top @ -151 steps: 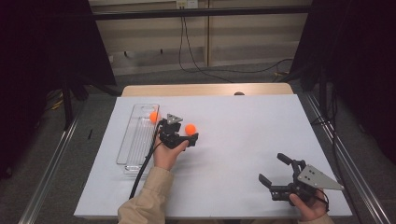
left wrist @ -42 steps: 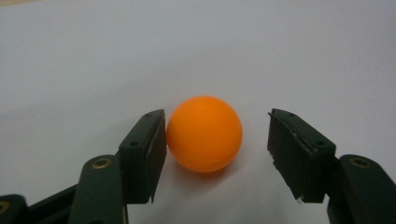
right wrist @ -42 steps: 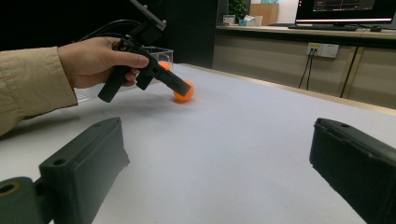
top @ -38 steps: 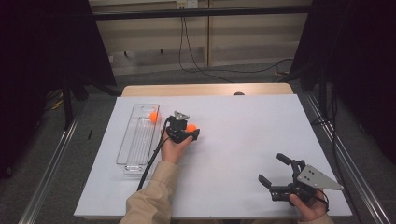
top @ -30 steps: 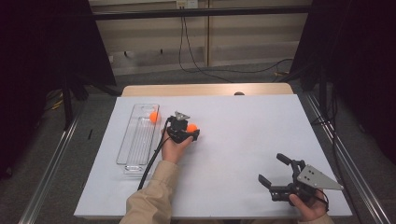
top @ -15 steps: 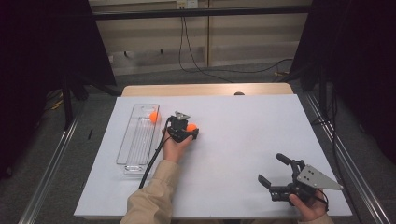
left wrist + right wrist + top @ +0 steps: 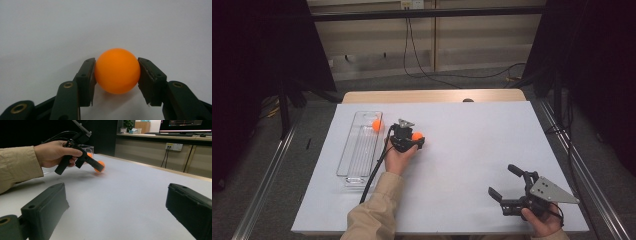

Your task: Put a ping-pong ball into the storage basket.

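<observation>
An orange ball [image 7: 417, 135] lies on the white table [image 7: 482, 145], a little right of a clear tray. My left gripper [image 7: 415, 140] is shut on it: in the left gripper view both pads [image 7: 88, 75] press against the sides of the ball [image 7: 117, 70], which rests on the table. A second orange ball [image 7: 376, 125] sits in the far end of the clear tray [image 7: 354, 155]. My right gripper [image 7: 501, 180] stands open near the front right corner, nothing between its jaws. The right gripper view has the left hand and its held ball [image 7: 100, 165] across the table.
The tray lies lengthwise along the table's left side. A black cable [image 7: 373, 172] trails from the left gripper back along the sleeve. Wooden table edge [image 7: 432, 96] runs behind the white sheet. Dark frames and rails flank both sides.
Since five seconds ago the left gripper has shifted right to the loose ball and its jaws now sit around it. Over the last second nothing visibly moves; the right gripper has stayed put.
</observation>
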Motion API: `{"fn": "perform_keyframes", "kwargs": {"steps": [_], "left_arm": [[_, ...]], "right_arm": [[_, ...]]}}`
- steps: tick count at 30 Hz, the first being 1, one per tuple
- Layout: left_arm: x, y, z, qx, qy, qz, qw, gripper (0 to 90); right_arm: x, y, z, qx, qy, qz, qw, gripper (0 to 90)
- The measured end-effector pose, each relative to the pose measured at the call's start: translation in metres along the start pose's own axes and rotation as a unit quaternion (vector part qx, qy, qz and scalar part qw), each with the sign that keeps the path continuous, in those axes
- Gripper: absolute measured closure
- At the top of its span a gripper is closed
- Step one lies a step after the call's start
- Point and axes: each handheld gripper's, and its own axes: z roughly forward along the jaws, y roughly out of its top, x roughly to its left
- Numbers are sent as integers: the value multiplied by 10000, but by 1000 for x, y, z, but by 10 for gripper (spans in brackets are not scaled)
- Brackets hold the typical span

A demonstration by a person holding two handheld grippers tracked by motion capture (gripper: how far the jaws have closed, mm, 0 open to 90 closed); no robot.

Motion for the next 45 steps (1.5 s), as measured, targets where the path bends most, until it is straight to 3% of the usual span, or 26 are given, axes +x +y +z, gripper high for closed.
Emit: {"fn": "perform_keyframes", "kwargs": {"steps": [13, 20, 45], "left_arm": [[-4, 2, -16, -22, -187, -37, 9998, 508], [-1, -1, -21, -19, -256, -164, 9995, 508], [-5, 3, -40, 95, -506, 8, 9987, 508]], "right_arm": [[0, 0, 0, 6, 1, -22, 10000, 28], [1, 0, 0, 7, 8, -26, 10000, 28], [1, 1, 0, 8, 5, -33, 10000, 28]]}}
